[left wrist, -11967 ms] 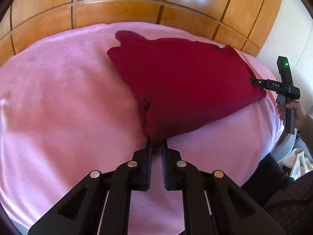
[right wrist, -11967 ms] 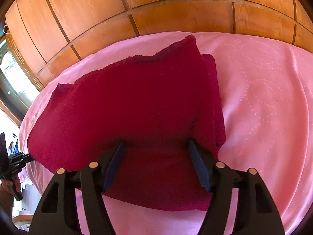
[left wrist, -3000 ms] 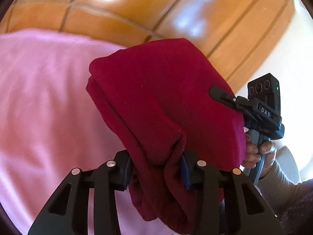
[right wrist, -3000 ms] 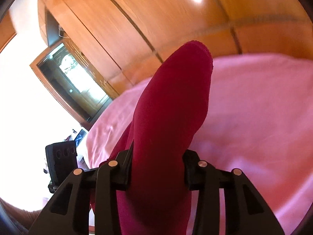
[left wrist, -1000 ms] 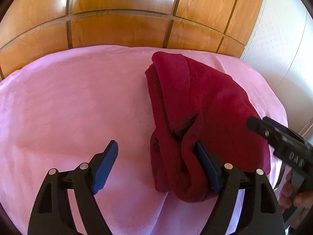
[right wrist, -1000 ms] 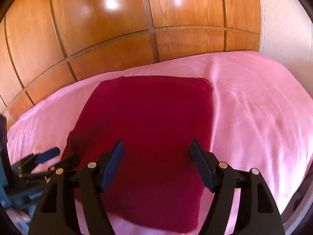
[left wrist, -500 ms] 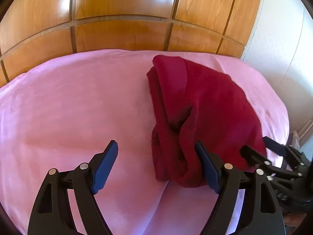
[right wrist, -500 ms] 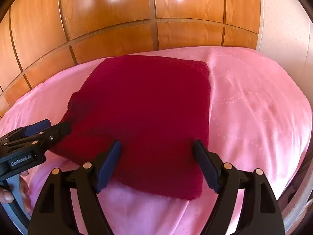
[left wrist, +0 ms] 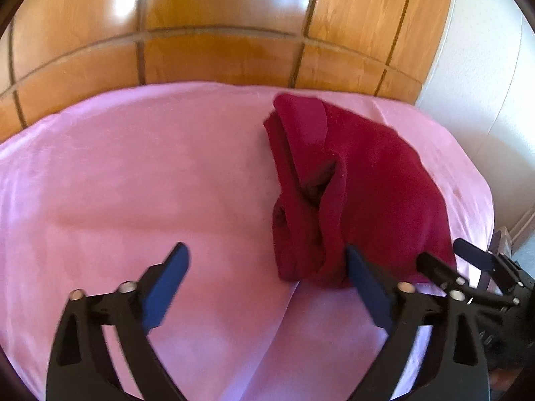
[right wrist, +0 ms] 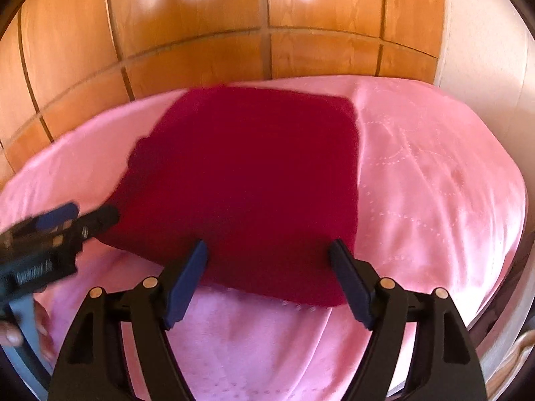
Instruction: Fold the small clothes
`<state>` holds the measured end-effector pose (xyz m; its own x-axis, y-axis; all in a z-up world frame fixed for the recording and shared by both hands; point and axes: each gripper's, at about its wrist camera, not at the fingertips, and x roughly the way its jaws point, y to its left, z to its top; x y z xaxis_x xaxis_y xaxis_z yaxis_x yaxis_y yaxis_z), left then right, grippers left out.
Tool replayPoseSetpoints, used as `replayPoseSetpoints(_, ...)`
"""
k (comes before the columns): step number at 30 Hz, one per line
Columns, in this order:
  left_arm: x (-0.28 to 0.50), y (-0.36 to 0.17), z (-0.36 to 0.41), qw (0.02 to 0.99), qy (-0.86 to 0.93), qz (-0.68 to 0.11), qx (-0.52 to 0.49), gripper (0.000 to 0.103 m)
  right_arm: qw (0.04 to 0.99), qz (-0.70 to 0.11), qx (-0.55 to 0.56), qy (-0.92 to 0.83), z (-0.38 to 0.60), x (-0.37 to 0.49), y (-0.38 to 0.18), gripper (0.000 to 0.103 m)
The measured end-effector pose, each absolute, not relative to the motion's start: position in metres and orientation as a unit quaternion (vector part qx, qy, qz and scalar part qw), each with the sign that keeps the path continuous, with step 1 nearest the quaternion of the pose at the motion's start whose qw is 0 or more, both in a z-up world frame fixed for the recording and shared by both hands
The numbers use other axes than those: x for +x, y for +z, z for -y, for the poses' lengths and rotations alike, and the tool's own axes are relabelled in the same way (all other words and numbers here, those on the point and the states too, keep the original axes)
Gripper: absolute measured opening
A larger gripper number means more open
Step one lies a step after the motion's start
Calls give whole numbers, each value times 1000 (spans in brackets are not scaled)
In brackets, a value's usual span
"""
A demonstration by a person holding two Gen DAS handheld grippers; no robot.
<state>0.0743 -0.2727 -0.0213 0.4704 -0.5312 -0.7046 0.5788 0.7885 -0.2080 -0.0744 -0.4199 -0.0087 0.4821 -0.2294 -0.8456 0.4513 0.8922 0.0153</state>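
A dark red garment [left wrist: 361, 193] lies folded into a thick rectangle on the pink bed cover [left wrist: 140, 180]; its layered open edge faces the left wrist view. In the right wrist view the red garment [right wrist: 254, 180] looks flat and squared. My left gripper [left wrist: 267, 277] is open and empty, just in front of the garment's near corner, not touching it. My right gripper [right wrist: 269, 270] is open and empty, just off the garment's near edge. The right gripper also shows in the left wrist view [left wrist: 444, 260], and the left gripper in the right wrist view [right wrist: 80, 215], both open.
A wooden panelled headboard [left wrist: 217, 50] runs along the back of the bed. A white wall [left wrist: 485, 83] stands to the right. The bed's edge [right wrist: 501, 267] drops off on the right.
Both grippers have let go of the red garment, which now lies folded on the bed, and over the last second both have drawn back a little from it.
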Motion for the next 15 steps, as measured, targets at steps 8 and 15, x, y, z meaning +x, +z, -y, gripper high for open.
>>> replayPoseSetpoints(8,55,1,239,887,-277,-370,7,99,856,-408,114,-296,409,-92,32,101)
replayPoseSetpoints(15,33,17,230,908,-253,-332,26,99,853,-392,103,-330,396,-106,48,101)
